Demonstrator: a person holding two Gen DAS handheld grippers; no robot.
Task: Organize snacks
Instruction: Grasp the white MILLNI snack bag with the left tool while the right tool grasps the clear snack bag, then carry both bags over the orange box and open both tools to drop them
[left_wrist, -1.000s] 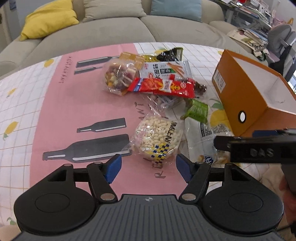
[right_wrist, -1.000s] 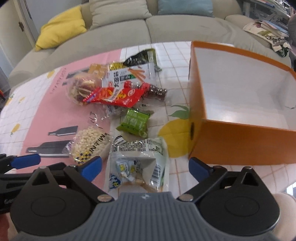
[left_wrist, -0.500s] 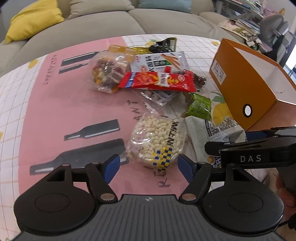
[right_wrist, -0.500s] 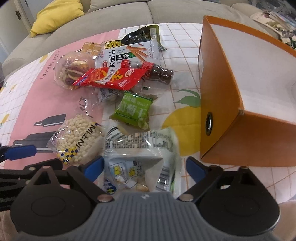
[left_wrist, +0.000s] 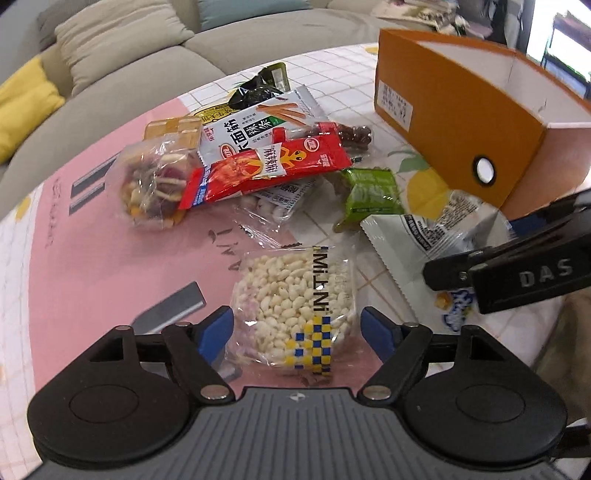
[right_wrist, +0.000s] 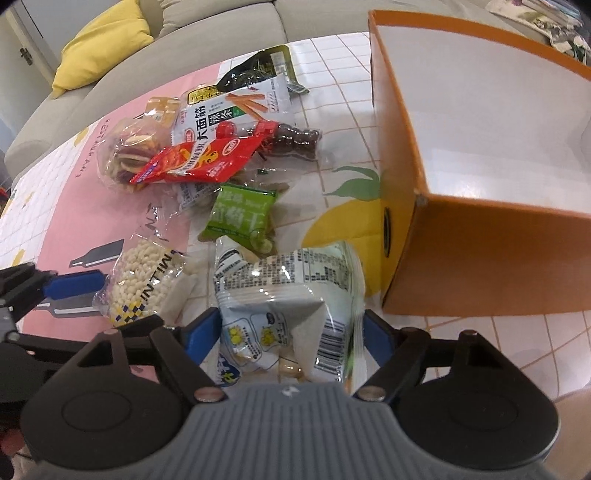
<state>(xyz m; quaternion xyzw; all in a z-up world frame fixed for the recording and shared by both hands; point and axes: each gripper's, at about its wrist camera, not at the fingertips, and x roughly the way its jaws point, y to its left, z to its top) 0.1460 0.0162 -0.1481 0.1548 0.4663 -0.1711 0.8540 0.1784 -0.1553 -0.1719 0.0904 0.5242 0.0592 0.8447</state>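
Note:
A clear bag of puffed rice (left_wrist: 291, 295) lies on the pink cloth between the pads of my left gripper (left_wrist: 295, 334). Its jaws are opening and the pads stand just off the bag's sides. My right gripper (right_wrist: 291, 338) is closing on a white and blue snack bag (right_wrist: 288, 295), and its blue pads meet both edges of the bag. The right gripper's black finger (left_wrist: 517, 273) shows in the left wrist view over that bag (left_wrist: 432, 229). An orange box (right_wrist: 498, 258) with a white inside stands open to the right.
Behind lie a green packet (right_wrist: 240, 214), a red packet (right_wrist: 199, 158), a white noodle-stick packet (left_wrist: 255, 125) and a clear bag of mixed chips (left_wrist: 155, 184). A grey sofa (left_wrist: 184, 62) with a yellow cushion (right_wrist: 103, 44) runs along the table's far side.
Both grippers sank closer to the table. The left one rolled and its jaws widened around the puffed rice bag. The right jaws narrowed onto the white and blue bag.

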